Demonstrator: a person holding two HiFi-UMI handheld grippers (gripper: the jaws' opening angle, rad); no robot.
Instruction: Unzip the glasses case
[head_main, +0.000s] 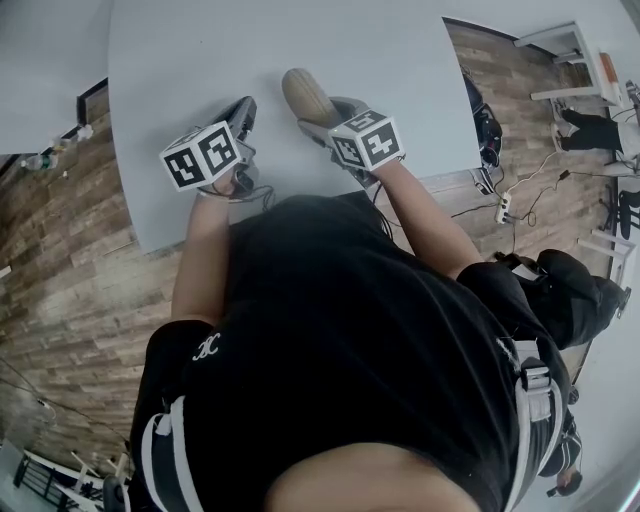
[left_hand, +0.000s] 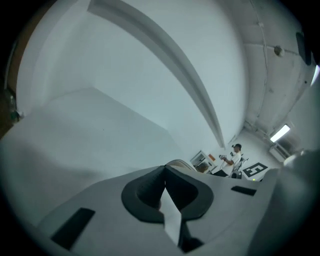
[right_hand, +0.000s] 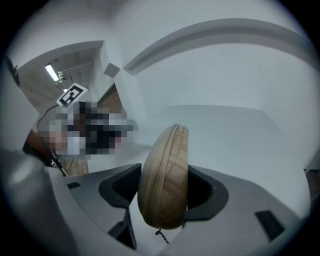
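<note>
The tan glasses case stands on edge between the jaws of my right gripper, which is shut on its two broad sides. Its zip seam runs along the edge facing the camera, and a short dark pull cord hangs at its near end. In the head view the glasses case sticks out ahead of the right gripper over the grey table. My left gripper is to its left, apart from the case. The left gripper is shut, its pads pressed together with nothing between them.
The table's near edge lies just behind both grippers, with wood-pattern floor to the left. Cables and a power strip lie on the floor at the right. A person stands far off in the room.
</note>
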